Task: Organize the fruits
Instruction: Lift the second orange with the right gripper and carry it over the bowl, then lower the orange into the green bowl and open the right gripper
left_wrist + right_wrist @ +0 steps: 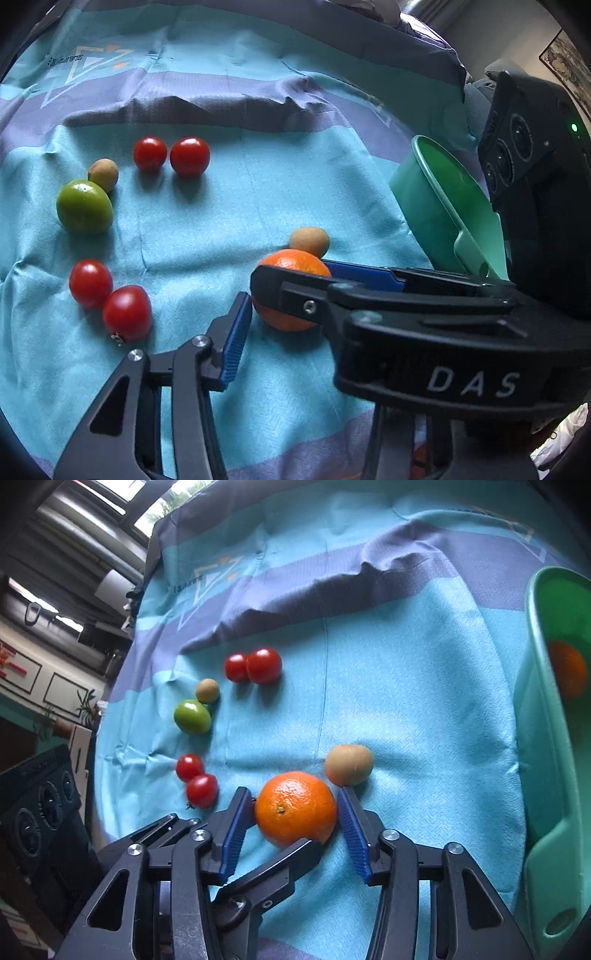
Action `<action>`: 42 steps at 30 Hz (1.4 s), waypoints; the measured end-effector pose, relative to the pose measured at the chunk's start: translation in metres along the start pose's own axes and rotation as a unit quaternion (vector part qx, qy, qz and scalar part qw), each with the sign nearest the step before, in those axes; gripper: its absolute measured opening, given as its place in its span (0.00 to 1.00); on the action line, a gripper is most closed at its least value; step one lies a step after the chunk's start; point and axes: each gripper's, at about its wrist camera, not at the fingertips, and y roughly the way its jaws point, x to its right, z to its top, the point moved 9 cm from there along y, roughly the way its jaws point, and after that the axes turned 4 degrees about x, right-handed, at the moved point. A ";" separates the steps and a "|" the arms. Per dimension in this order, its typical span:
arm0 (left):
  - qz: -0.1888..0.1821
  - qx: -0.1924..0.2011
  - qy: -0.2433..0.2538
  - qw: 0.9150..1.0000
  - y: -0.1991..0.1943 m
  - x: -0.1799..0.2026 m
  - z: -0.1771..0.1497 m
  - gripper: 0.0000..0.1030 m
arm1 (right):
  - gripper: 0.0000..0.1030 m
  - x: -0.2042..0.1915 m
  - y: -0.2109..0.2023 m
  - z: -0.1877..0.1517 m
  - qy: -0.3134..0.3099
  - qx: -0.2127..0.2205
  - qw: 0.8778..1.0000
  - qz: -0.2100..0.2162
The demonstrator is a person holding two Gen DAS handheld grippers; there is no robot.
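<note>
The orange point(291, 805) sits on the cloth-covered surface point(406, 701), right between the fingers of the right gripper point(295, 799). Its blue pads point(351, 819) lie against the fruit on either side, so the gripper is clamped on it.

The left gripper point(295, 314) comes in across the same fruit. One of its fingers point(236, 328) has its tip at the orange's edge. The other finger is hidden under the right gripper's body, so I cannot tell whether this gripper holds the orange or stands clear.

Just beyond the right gripper's fingertips, beside the orange, lies a small brown fruit point(349, 764). Further ahead and to its left are two pairs of red tomatoes point(195, 782) point(255, 666). A green fruit point(192, 716) lies between the pairs, with another brown fruit point(207, 690) touching it. To the gripper's right, a green bowl point(535, 738) stands tilted with a second orange point(567, 670) inside.
</note>
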 end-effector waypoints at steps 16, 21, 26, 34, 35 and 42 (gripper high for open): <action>-0.021 0.106 0.115 0.987 -0.052 0.102 0.053 0.44 | 0.46 0.010 -0.121 0.035 -0.030 0.157 0.987 -0.001; -0.043 0.103 0.150 0.982 -0.036 0.150 0.064 0.44 | 0.46 0.046 -0.156 0.043 -0.006 0.195 0.981 -0.012; -0.060 0.085 0.172 0.980 -0.010 0.183 0.066 0.44 | 0.46 0.086 -0.174 0.045 0.029 0.209 0.977 -0.024; -0.073 0.037 0.175 0.981 0.036 0.204 0.061 0.44 | 0.46 0.133 -0.165 0.042 0.073 0.188 0.978 -0.048; -0.073 0.034 0.176 0.981 0.039 0.205 0.060 0.44 | 0.46 0.138 -0.164 0.040 0.077 0.185 0.978 -0.052; -0.065 0.008 0.173 0.983 0.058 0.203 0.056 0.44 | 0.46 0.153 -0.150 0.037 0.089 0.159 0.981 -0.066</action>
